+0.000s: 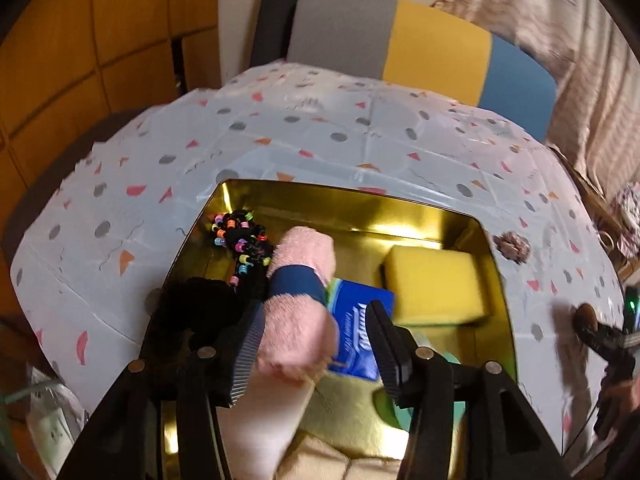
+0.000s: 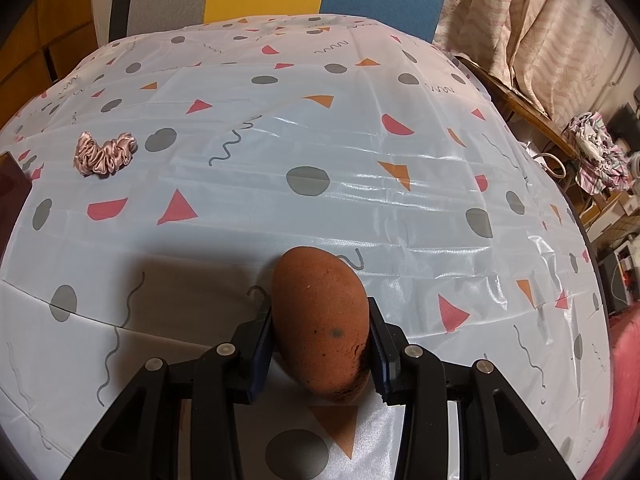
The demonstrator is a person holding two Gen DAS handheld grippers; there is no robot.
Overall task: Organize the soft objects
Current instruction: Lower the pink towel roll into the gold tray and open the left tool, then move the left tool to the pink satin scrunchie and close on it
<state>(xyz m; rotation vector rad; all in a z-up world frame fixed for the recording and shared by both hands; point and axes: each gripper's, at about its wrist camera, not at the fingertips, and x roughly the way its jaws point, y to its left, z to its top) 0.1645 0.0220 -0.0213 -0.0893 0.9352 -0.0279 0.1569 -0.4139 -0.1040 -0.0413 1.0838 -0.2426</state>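
Observation:
A rolled pink towel (image 1: 298, 320) with a blue band lies between the fingers of my left gripper (image 1: 312, 318), over an open gold tin (image 1: 360, 204). The left pad touches the towel and the right pad stands clear of it, so the gripper is open. In the tin are a yellow sponge (image 1: 436, 284), a blue tissue pack (image 1: 356, 332), black beaded hair ties (image 1: 244, 240), a black fluffy item (image 1: 200, 304) and folded cloths. My right gripper (image 2: 319, 312) is shut on a brown egg-shaped sponge (image 2: 320, 320) just above the tablecloth. A pink satin scrunchie (image 2: 105, 154) lies on the cloth to its far left.
The table has a pale patterned tablecloth (image 2: 360, 160). A grey, yellow and blue chair back (image 1: 400, 48) stands behind it, with curtains (image 2: 540, 20) to the right. A dark corner of the tin (image 2: 12, 184) shows at the left edge of the right wrist view.

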